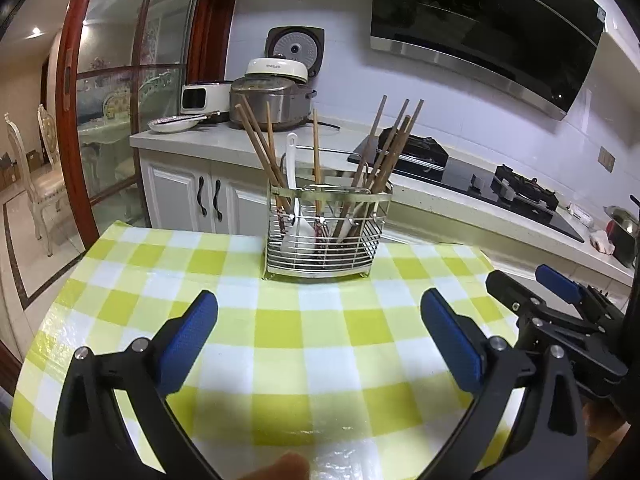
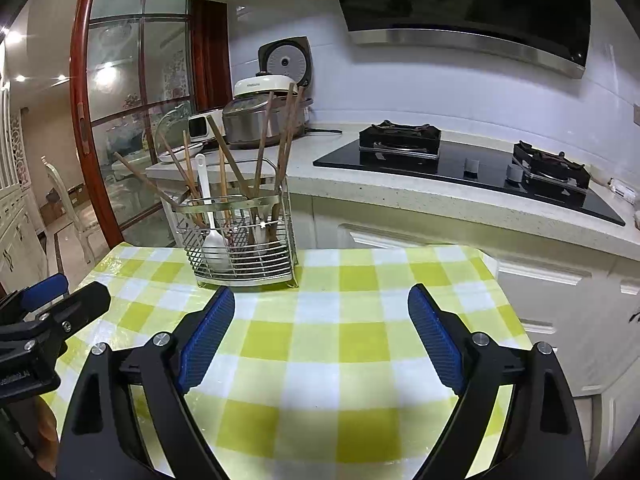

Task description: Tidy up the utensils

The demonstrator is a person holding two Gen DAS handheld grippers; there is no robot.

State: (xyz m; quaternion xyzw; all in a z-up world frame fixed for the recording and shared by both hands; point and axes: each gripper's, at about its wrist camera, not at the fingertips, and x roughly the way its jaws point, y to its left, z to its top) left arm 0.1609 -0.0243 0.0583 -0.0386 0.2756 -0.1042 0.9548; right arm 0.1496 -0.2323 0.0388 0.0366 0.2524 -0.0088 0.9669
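Observation:
A wire utensil basket [image 1: 324, 236] [image 2: 240, 240] stands at the far edge of a table with a yellow-green checked cloth [image 1: 280, 328] [image 2: 320, 320]. Several wooden chopsticks [image 1: 260, 148] [image 2: 232, 160] and a white spoon [image 1: 291, 200] [image 2: 212, 232] stand in it. My left gripper [image 1: 319, 304] hangs over the cloth short of the basket, open, nothing between its blue pads. My right gripper [image 2: 321, 300] is also open and empty, with the basket ahead to its left. In each view the other gripper shows at the side: the right gripper [image 1: 532, 284], the left gripper [image 2: 66, 294].
Behind the table runs a white kitchen counter [image 1: 224, 136] with rice cookers [image 1: 276, 96], a plate [image 1: 172, 124] and a black gas hob [image 2: 472, 168]. A range hood [image 2: 460, 4] hangs above. A glass door with a red frame [image 1: 72, 100] is at the left.

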